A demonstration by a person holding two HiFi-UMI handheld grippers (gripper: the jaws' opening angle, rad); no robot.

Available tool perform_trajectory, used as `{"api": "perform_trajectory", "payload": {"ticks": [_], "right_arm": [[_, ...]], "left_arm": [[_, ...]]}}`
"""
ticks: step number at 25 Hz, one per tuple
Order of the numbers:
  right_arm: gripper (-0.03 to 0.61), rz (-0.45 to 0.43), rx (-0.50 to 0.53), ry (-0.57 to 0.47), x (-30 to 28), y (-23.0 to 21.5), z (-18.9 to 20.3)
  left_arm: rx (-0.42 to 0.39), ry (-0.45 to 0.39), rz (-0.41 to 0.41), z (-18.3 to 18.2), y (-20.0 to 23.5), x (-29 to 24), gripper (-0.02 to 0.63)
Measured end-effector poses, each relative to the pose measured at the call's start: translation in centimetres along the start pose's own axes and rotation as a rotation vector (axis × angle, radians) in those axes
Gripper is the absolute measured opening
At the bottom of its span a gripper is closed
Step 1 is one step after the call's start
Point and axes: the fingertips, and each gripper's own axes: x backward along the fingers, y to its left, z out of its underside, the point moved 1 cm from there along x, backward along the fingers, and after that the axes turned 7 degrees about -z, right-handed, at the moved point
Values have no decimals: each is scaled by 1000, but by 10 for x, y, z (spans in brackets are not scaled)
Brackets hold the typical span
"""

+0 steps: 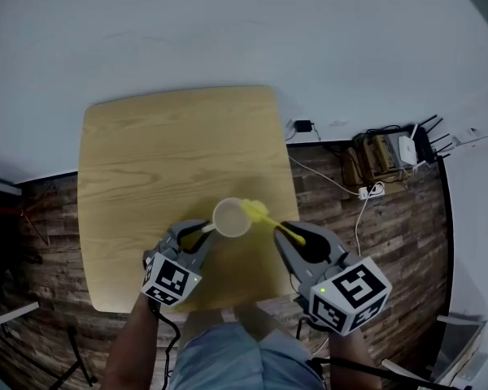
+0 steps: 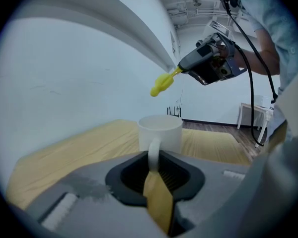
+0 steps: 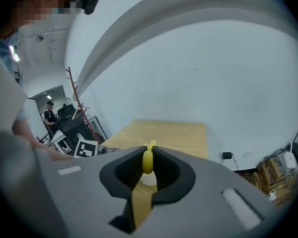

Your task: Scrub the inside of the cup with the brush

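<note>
A white cup (image 1: 231, 217) stands upright on the wooden table (image 1: 146, 153) near its front edge. My left gripper (image 1: 202, 232) is shut on the cup's handle (image 2: 153, 151); the cup (image 2: 160, 132) rises just beyond the jaws. My right gripper (image 1: 296, 236) is shut on the handle of a yellow brush (image 1: 263, 216). The brush head (image 2: 162, 84) hangs in the air above the cup's rim, outside the cup. In the right gripper view the brush handle (image 3: 147, 161) sits pinched between the jaws with the cup (image 3: 148, 178) below it.
The table's front edge lies right by both grippers. Dark wood floor (image 1: 325, 197) runs to the right, with white cables (image 1: 366, 192) and a box of electronics (image 1: 386, 154) by the wall. The person's legs (image 1: 228, 356) are below the table edge.
</note>
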Motion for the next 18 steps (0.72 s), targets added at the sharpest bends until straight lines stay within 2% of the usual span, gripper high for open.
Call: {"api": "perform_trajectory", "payload": {"ticks": [7, 11, 15, 18], "right_arm": [[40, -11, 10, 4, -6, 4, 2], [40, -18, 17, -31, -7, 6, -3], [40, -18, 35, -106, 1, 11, -15], [40, -5, 52, -179, 11, 12, -28]], "left_arm": [[-16, 20, -14, 4, 3, 18, 80], [-15, 33, -47, 0, 8, 39, 80], [-19, -42, -109, -46, 14, 71, 80], [13, -127, -206, -95, 21, 88, 80]]}}
